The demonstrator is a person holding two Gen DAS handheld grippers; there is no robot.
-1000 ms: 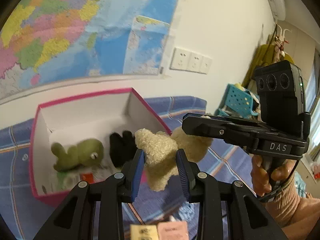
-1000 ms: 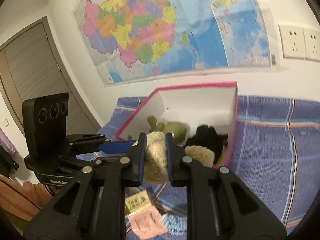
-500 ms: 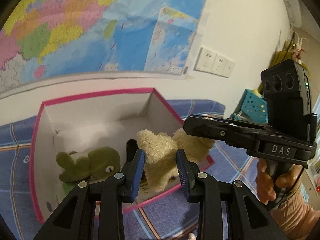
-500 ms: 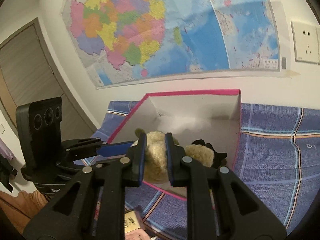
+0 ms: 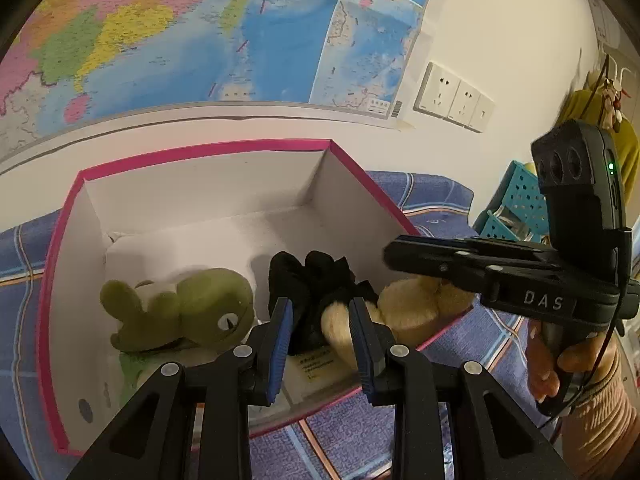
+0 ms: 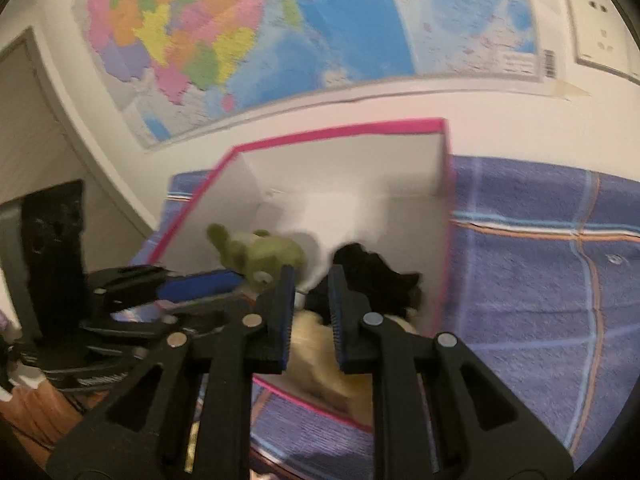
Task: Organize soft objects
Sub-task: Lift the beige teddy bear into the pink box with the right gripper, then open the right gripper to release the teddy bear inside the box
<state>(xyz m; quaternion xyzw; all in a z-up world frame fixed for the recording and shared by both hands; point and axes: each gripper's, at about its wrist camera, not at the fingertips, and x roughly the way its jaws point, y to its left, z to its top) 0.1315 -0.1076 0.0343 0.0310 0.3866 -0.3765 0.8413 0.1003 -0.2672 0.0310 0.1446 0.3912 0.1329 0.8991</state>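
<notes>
- The left gripper (image 5: 320, 320) had its jaws set narrow and closing. One end of the cream plush toy (image 5: 404, 304) sat between them, against the right-hand pad.
- The right gripper (image 6: 312, 304) also had its jaws close together. Its view was blurred, but cream pile showed low between the pads, so it appeared to pinch the toy's other end.
- A two-point hold probably suited a limp item: each end was supported, so the body could not sag or swing.
- The cream plush toy lay across the near right corner of the pink-rimmed box (image 5: 200, 152), partly inside and partly over the wall.
- Both grippers pointed down into the box, consistent with lowering the toy onto the free floor area.
- A black soft item (image 5: 316, 276) lay just behind the left jaws, and a green plush animal (image 5: 192, 308) lay to its left. Both were already in the box.
- The box stood on a blue checked cloth (image 5: 432, 196), near the wall.
</notes>
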